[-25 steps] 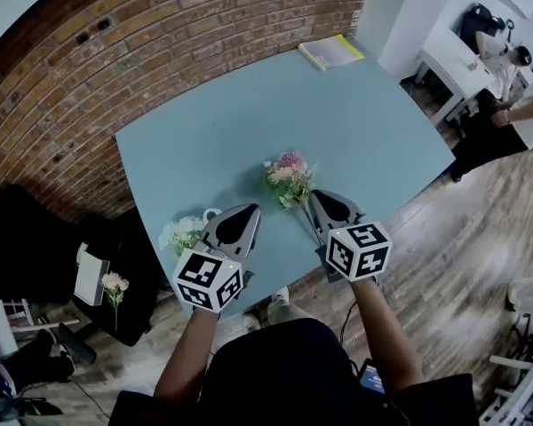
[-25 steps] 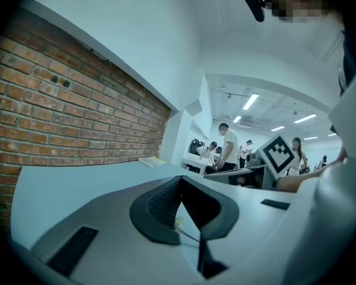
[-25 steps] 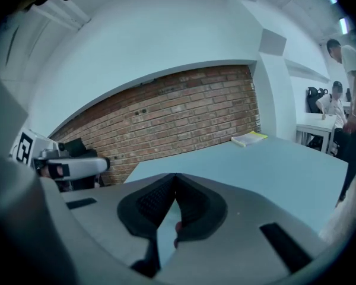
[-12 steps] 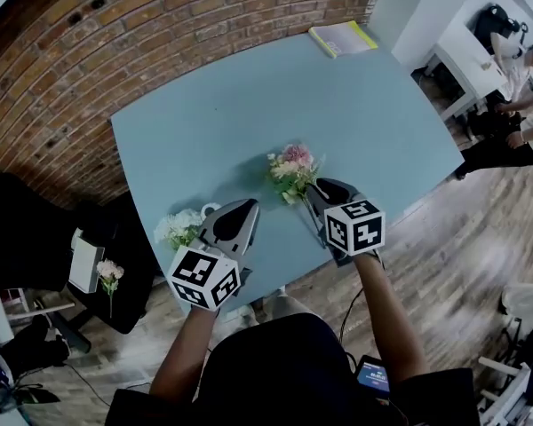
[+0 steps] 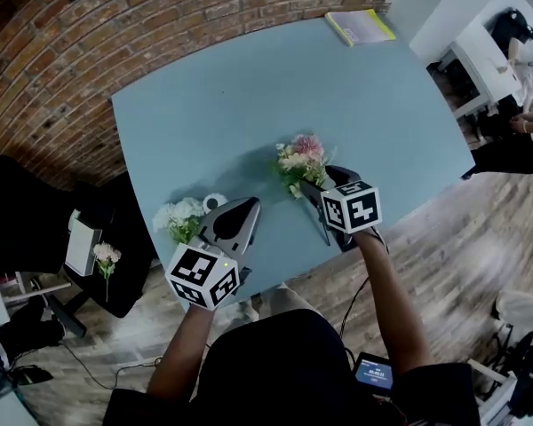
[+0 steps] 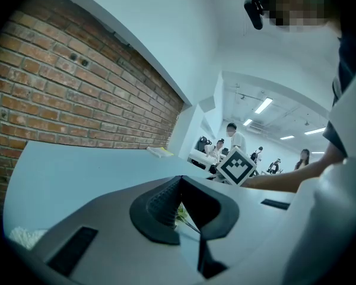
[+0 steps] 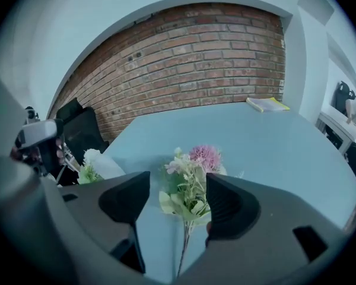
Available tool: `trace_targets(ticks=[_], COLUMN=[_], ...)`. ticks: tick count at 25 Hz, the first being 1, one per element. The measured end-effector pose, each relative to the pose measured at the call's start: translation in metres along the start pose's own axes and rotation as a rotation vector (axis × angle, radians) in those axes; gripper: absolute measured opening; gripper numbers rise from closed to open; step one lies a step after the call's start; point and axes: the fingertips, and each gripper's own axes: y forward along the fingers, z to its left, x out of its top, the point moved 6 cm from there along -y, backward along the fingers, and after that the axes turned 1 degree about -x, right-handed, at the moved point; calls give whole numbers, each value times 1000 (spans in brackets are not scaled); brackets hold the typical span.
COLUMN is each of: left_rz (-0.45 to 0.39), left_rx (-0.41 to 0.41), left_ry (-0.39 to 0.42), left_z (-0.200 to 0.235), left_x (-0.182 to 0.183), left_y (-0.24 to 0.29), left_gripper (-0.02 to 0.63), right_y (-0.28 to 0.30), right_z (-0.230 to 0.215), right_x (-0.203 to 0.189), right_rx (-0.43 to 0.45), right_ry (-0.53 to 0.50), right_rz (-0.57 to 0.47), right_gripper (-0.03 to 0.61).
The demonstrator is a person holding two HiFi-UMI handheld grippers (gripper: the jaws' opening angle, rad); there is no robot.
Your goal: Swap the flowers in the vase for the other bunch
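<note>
Since the pink bunch [image 7: 193, 171] lies flat on the table [image 5: 249, 87], the right gripper [image 7: 177, 196] comes at it low, jaws spread wide on either side of the thin stem and lower leaves. It grips nothing yet. That placement looks like a set-up for pinching the stem rather than crushing the blooms, which point away towards the table's middle.

The left gripper [image 6: 179, 186] has its jaws closed tip to tip. A sliver of green shows in the gap below the tips, but it seems to be foliage lying beyond, not something held. This gripper sits near the table's front edge, just beside the white bunch [image 5: 179, 218]. A small white rim [image 5: 215, 202] next to those flowers is probably the vase's mouth, though I cannot tell for sure. If so, the left gripper is likely waiting there to steady it or draw that bunch out.

At the far corner lies a yellow-edged booklet [image 5: 360, 27]; no print on it is legible. The cubes carry only black-and-white square markers, no words.
</note>
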Motion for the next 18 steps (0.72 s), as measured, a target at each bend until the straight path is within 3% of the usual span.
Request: trace_targets(ticks=[7, 15, 18], left_rz=[-2, 9, 15], left_rx=[40, 81, 92], left_ry=[-38, -76, -89], left_z=[11, 23, 26], left_x=[-6, -18, -21], left_y=[0, 1, 5], left_gripper=[9, 9, 9], right_y=[30, 62, 72], right_z=[-11, -16, -21], right_x=[-2, -12, -16], right_rx=[5, -3, -23], right_ry=[4, 7, -1], right_rz=[70, 117, 133], right_gripper=[368, 560, 578])
